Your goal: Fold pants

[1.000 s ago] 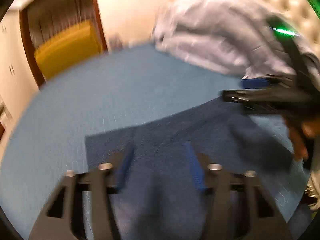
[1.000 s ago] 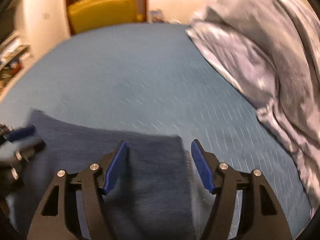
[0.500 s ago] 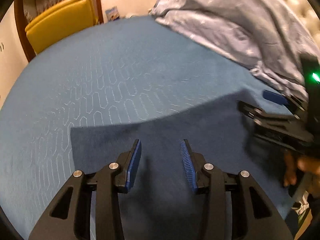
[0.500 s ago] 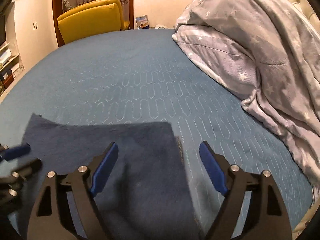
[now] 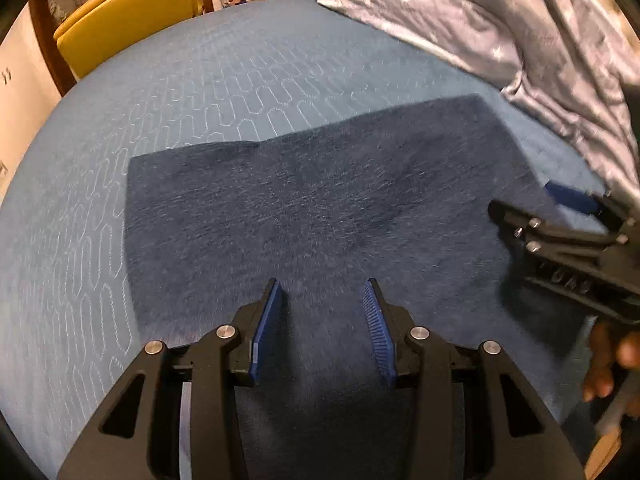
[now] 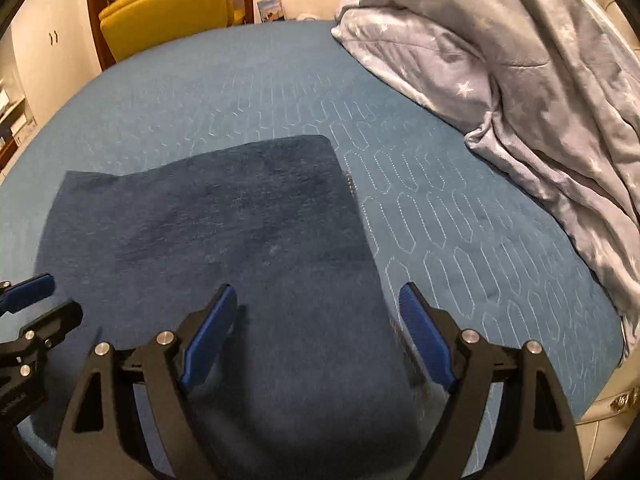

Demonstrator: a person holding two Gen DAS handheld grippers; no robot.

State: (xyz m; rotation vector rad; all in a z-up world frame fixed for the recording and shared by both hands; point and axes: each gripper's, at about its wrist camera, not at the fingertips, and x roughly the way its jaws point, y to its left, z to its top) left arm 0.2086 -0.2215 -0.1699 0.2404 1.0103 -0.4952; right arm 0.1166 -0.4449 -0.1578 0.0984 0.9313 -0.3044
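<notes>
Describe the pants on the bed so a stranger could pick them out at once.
On the wide blue quilted bedspread, left of the heaped grey star-print duvet, lie the dark navy folded pants. They are the only flat, plain, darker rectangle there, without stitching or stars.

A blue bed (image 6: 248,92) with pale stitched ovals across its cover filled most of both views. A grey quilt (image 6: 532,80) printed with white stars lay bunched along the bed's right side, its folds spilling onto the blue cover, and a tufted cream headboard (image 6: 612,12) showed just behind it. Past the bed's far edge stood a yellow chair (image 5: 124,20) in a dark wooden doorway, with a small blue-and-white box (image 6: 272,9) just to its right against a cream wall.
</notes>
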